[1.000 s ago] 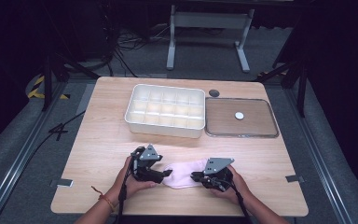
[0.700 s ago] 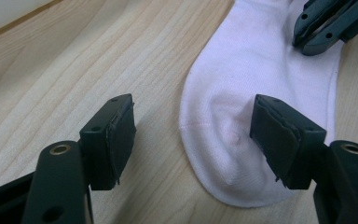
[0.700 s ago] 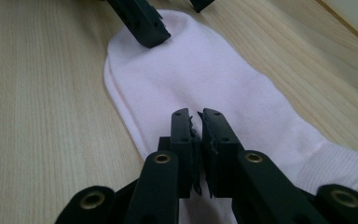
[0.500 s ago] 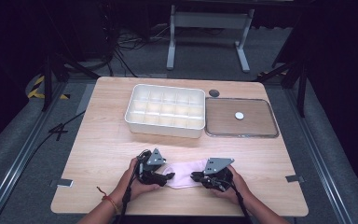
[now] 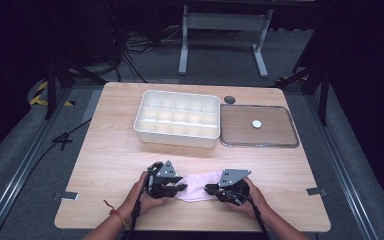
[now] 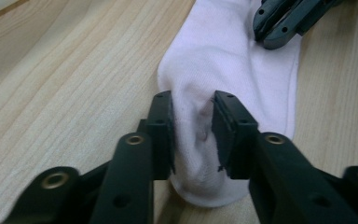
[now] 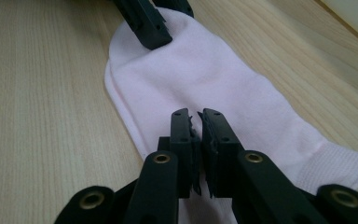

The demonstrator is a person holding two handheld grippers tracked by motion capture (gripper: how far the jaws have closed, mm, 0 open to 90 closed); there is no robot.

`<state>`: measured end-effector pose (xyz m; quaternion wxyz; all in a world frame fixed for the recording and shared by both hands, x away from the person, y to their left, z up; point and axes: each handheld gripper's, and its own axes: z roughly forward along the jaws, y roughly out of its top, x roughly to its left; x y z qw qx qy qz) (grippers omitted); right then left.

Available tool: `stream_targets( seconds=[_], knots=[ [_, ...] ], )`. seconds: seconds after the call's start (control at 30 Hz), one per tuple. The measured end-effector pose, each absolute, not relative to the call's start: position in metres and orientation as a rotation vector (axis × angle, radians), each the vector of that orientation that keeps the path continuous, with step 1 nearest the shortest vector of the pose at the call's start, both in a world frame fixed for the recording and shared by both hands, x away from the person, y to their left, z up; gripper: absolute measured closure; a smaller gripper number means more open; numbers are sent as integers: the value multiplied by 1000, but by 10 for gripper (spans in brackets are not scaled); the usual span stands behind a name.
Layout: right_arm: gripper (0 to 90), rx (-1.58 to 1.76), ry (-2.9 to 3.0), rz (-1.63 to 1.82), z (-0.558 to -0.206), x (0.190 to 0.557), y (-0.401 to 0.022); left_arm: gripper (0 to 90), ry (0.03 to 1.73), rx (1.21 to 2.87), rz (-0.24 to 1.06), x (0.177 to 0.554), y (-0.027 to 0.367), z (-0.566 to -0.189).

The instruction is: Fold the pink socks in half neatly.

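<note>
Pinching a pink sock at both ends, left gripper just closing onto a fold, right gripper clamped, long axis left-right at lower centre.

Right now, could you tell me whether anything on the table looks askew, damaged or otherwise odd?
Nothing stands out. The pale pink sock lies flat near the table's front edge, pinched by the left gripper and the right gripper. The white divided tray and the shallow tray sit squarely side by side.
</note>
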<state>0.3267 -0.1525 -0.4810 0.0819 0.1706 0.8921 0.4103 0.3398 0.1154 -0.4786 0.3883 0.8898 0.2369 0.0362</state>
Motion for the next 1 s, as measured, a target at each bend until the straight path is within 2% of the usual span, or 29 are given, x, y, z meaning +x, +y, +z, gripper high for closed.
stream_targets(
  seconds=[0.13, 0.63, 1.0],
  knots=[
    [834, 512, 2663, 1226, -481, 327, -152, 797, 596, 2258, 98, 339, 115, -478],
    [833, 532, 2647, 1208, -481, 324, -146, 800, 597, 2140, 48, 337, 121, -465],
    [832, 547, 2636, 1179, -479, 326, -128, 800, 599, 2099, 81, 336, 126, -457]
  ],
)
